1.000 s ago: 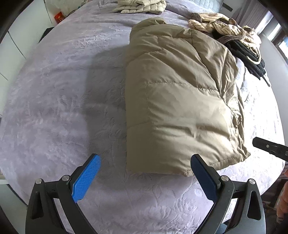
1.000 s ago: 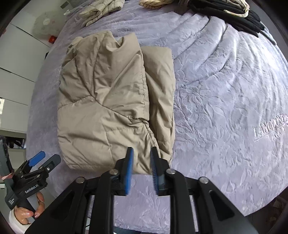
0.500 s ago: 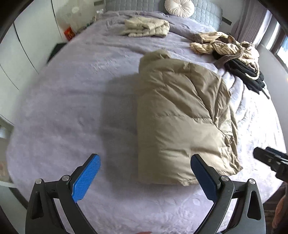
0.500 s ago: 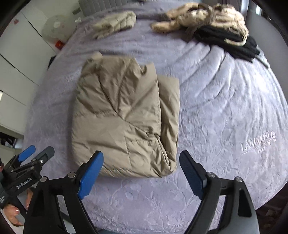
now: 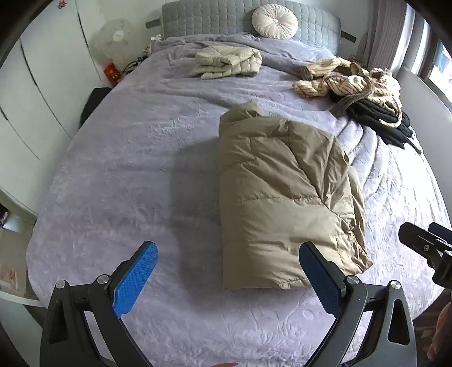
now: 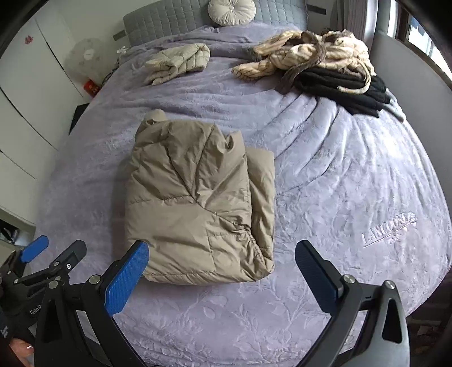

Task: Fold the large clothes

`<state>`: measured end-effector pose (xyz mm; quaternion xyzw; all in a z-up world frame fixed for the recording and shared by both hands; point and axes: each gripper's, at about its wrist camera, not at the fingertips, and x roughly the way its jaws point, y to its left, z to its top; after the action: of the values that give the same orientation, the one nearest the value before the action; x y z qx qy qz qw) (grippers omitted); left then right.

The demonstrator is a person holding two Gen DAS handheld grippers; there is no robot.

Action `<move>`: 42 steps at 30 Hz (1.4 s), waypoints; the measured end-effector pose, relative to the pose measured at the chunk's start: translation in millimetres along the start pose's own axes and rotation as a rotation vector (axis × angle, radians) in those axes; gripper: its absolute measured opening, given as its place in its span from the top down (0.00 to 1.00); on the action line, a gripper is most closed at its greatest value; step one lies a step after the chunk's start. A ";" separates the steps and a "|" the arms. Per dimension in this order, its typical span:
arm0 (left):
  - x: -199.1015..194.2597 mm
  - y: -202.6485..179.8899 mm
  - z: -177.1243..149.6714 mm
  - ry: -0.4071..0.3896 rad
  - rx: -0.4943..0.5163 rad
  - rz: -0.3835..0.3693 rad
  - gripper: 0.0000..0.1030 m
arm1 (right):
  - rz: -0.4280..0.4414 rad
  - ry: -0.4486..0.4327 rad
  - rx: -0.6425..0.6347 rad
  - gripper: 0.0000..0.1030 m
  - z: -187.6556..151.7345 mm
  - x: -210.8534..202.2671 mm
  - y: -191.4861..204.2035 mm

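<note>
A tan puffer jacket lies folded into a thick rectangle on the lilac bedspread; it also shows in the right wrist view. My left gripper is open and empty, raised above the bed's near edge, just short of the jacket's near hem. My right gripper is open and empty, also held back above the near hem. Each gripper shows at the edge of the other's view: the right one, the left one.
A folded cream quilted jacket lies near the headboard. A heap of striped beige and black clothes sits at the far right. A round cushion leans on the grey headboard. White wardrobes and a fan stand left.
Both grippers have pulled back and up from the jacket. The right gripper, nearly shut at the hem a second ago, has opened wide and let go. The jacket stays folded.
</note>
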<state>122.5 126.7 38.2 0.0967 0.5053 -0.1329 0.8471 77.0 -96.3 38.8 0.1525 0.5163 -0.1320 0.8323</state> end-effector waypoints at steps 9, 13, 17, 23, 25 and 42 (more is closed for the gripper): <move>-29.1 -7.6 -9.1 -0.041 -0.029 0.050 0.02 | -0.041 -0.035 -0.040 0.00 -7.4 -15.5 -1.8; -39.9 -12.5 -12.2 -0.060 -0.028 0.060 0.02 | -0.045 -0.039 -0.047 0.00 -12.1 -21.6 -2.5; -44.1 -15.9 -13.0 -0.060 -0.021 0.055 0.02 | -0.040 -0.043 -0.044 0.00 -16.0 -27.7 -5.2; -50.5 -21.6 -15.6 -0.069 -0.007 0.053 0.02 | -0.043 -0.059 -0.043 0.00 -17.4 -34.3 -6.7; -51.0 -21.8 -16.1 -0.069 -0.009 0.054 0.02 | -0.043 -0.064 -0.044 0.00 -17.8 -36.4 -6.4; -54.2 -22.8 -19.1 -0.069 -0.010 0.053 0.02 | -0.047 -0.064 -0.041 0.00 -20.1 -38.7 -3.8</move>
<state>74.6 117.8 76.3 0.1012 0.4739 -0.1111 0.8677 42.4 -89.5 64.7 0.1190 0.4952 -0.1459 0.8481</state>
